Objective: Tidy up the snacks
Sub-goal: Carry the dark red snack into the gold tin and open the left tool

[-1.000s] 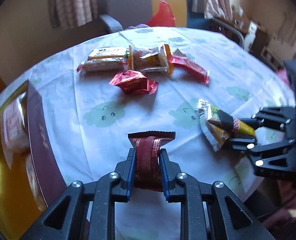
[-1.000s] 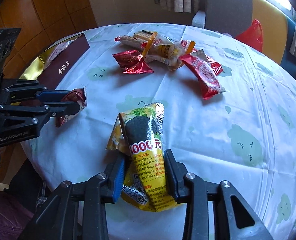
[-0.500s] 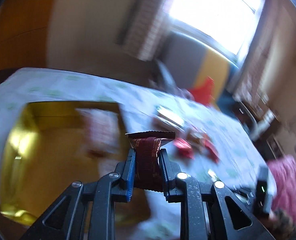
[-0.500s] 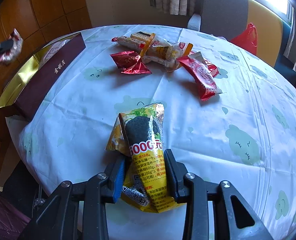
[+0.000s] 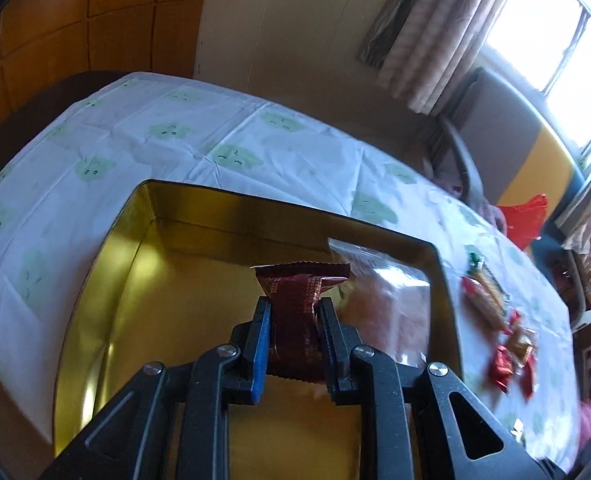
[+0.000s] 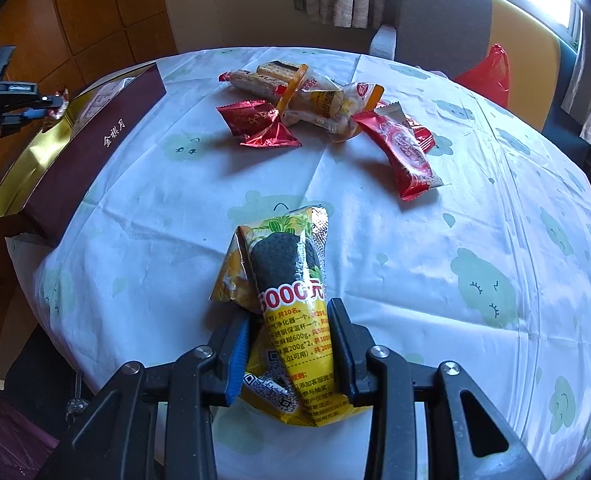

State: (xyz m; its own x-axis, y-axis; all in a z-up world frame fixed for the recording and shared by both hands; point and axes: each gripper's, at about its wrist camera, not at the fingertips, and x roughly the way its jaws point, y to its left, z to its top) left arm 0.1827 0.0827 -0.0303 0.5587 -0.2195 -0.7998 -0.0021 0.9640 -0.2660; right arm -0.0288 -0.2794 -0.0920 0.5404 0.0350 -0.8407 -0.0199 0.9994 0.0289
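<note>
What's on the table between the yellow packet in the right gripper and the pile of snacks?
Nothing: in the right wrist view, only bare tablecloth lies between the yellow packet and the snack pile.

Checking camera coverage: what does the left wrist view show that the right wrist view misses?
Left wrist only: the gold box's interior floor, with a clear-wrapped snack already inside, and the left claw clamped on a dark red packet above it.

Right wrist only: the right claw gripping the yellow packet, and the box's maroon outer side.

Both: the box, the snack pile, the tablecloth, the red bag.
</note>
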